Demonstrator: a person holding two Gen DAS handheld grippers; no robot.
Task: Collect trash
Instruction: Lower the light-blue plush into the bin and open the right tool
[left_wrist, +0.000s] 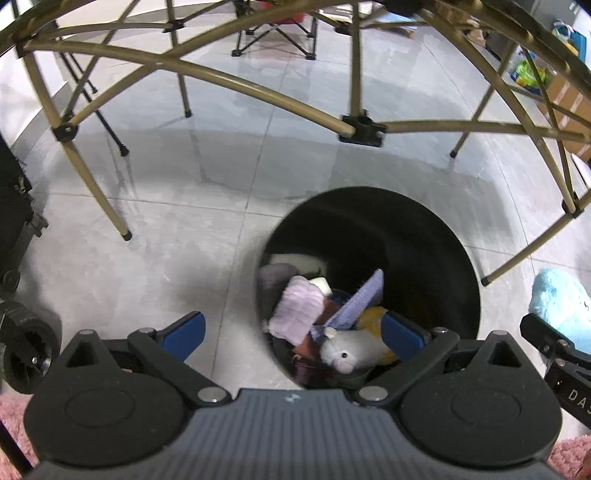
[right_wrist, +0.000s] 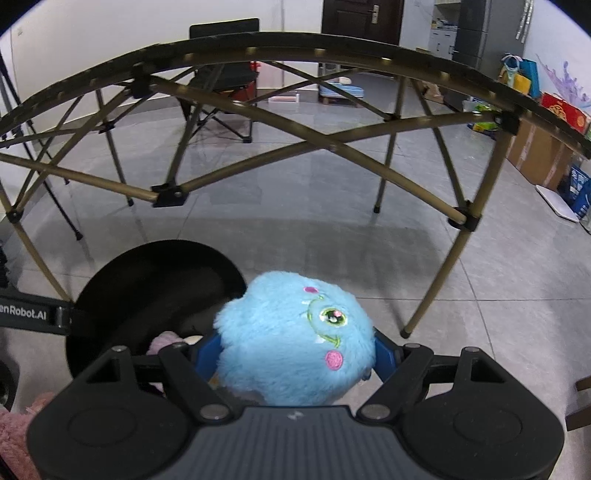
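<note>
Fur on the round, fluffy blue plush toy (right_wrist: 295, 339) looks soft and light; right hand-held gripper (right_wrist: 295, 360) clamps its sides beside the black round bin (right_wrist: 110, 291). Left hand-held gripper (left_wrist: 295, 330) hangs apart, empty, above it.

Both views are taken from a wrist camera and are directed steeply down at the tiled floor. In the left view the black bin (left_wrist: 406, 236) is seen close, almost from above, between the fingers. In the right view the same bin (right_wrist: 122, 280) is placed lower left. The folding table frame (left_wrist: 258, 92) (right_wrist: 258, 122) is shared too.
</note>
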